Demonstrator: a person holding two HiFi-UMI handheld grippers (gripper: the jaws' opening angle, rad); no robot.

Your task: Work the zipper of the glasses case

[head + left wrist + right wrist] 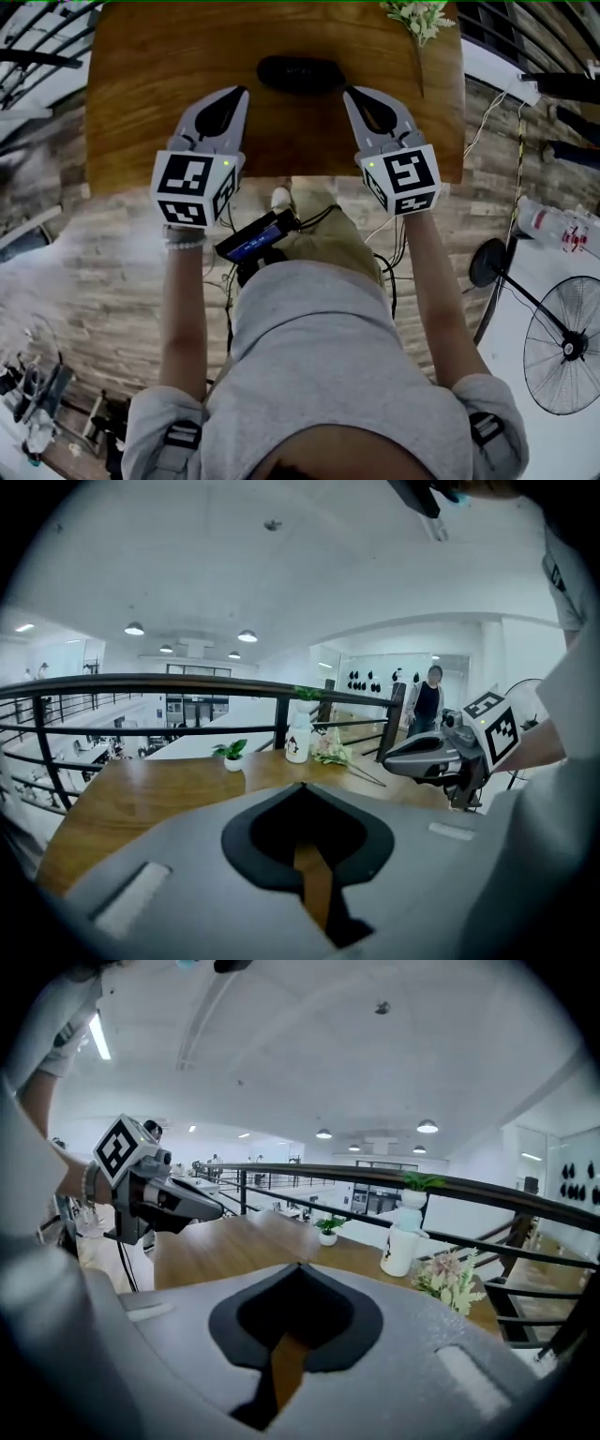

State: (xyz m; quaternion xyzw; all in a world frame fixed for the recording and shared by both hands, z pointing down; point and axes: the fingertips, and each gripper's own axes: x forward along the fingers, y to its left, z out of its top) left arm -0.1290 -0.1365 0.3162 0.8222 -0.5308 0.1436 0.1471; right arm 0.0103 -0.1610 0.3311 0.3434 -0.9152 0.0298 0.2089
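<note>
In the head view a black oval glasses case lies on the wooden table, near its far middle. My left gripper hovers just left of the case and nearer to me, jaws shut with nothing between them. My right gripper mirrors it to the right of the case, also shut and empty. Neither touches the case. In the left gripper view my left gripper has its jaws meeting at a point and hiding the case, with the right gripper at the right. The right gripper view shows my right gripper the same way, with the left gripper at the left.
A white bottle, a small potted plant and a flower sprig stand at the table's far side by a black railing. A person stands beyond it. A floor fan is on the right, below the table's near edge.
</note>
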